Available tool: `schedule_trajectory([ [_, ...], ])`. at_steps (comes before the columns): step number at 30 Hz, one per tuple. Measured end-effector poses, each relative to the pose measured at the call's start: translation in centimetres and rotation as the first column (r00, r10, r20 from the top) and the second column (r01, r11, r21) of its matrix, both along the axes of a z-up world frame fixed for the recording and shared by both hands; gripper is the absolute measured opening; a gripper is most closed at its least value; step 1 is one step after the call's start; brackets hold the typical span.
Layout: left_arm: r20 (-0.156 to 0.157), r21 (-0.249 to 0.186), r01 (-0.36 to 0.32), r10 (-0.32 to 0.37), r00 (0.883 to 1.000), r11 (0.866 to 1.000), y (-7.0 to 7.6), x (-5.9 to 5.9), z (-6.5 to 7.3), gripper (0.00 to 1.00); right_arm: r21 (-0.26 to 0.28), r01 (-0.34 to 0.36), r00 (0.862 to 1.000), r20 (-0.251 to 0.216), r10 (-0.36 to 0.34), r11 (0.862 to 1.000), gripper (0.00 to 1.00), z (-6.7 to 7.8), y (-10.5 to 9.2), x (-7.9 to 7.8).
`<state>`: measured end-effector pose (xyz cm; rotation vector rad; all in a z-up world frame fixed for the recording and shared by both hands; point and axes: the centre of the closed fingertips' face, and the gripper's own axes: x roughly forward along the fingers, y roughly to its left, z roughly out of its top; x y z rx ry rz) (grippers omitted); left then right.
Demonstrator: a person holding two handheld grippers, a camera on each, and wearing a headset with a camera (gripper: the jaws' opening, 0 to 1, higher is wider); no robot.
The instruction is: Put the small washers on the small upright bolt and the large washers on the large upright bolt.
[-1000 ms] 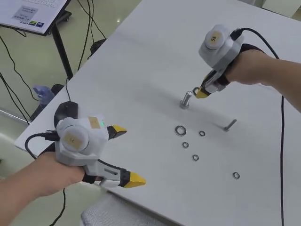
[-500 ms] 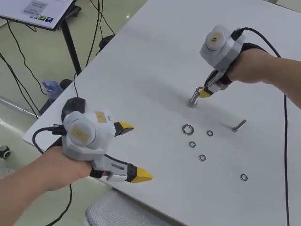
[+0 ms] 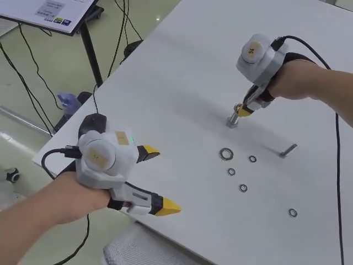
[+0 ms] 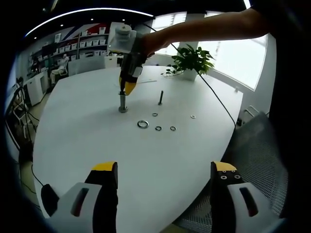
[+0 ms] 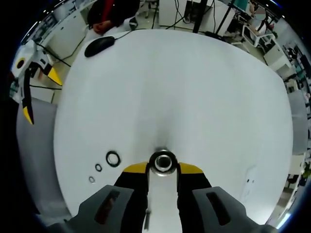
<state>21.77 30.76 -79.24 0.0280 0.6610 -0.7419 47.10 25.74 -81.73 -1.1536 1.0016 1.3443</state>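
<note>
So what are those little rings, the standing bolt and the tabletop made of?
Washers: likely steel, silvery-grey with a dull shine. Upright bolt: also metal by its grey gleam, probably zinc-plated steel. Tabletop: smooth matte white, perhaps laminate or painted board; the core cannot be told.

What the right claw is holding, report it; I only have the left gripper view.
Observer: The right gripper view shows a large washer pinched between the tips of the right claw, directly at the top of the large bolt.
Operator: Good. Now tell me what stands off the table behind me.
Observer: In the head view, a screen on a stand stands on the floor beside the table, to the rear of the open left claw.
</note>
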Motion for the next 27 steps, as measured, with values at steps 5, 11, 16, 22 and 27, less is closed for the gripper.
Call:
schedule_trajectory([
  [5, -0.013, 0.001, 0.007, -0.007, 1.000, 1.000, 0.0, -0.3, -0.4, 0.77, -0.011, -0.005, 1.000, -0.005, 0.005, 1.000, 0.22, -0.1, 0.0, -0.1],
  [11, -0.014, -0.007, 0.003, -0.003, 1.000, 1.000, 0.2, -0.2, -0.3, 0.75, -0.024, -0.023, 1.000, -0.005, 0.023, 0.999, 0.22, -0.8, 0.2, 0.0],
  [16, -0.014, -0.008, -0.004, 0.004, 1.000, 1.000, 0.3, 0.0, -0.3, 0.75, -0.036, -0.029, 1.000, -0.008, 0.028, 0.999, 0.22, -1.3, -0.1, -0.3],
  [22, 0.003, -0.008, -0.001, 0.001, 1.000, 1.000, 0.1, 0.1, 0.2, 0.75, -0.049, -0.033, 0.999, -0.011, 0.033, 0.998, 0.22, -1.8, -0.4, -0.5],
  [27, 0.019, -0.008, 0.008, -0.008, 1.000, 1.000, -0.4, 0.2, 0.5, 0.78, -0.059, -0.030, 0.999, -0.020, 0.029, 0.998, 0.22, -2.6, -0.6, -0.8],
])
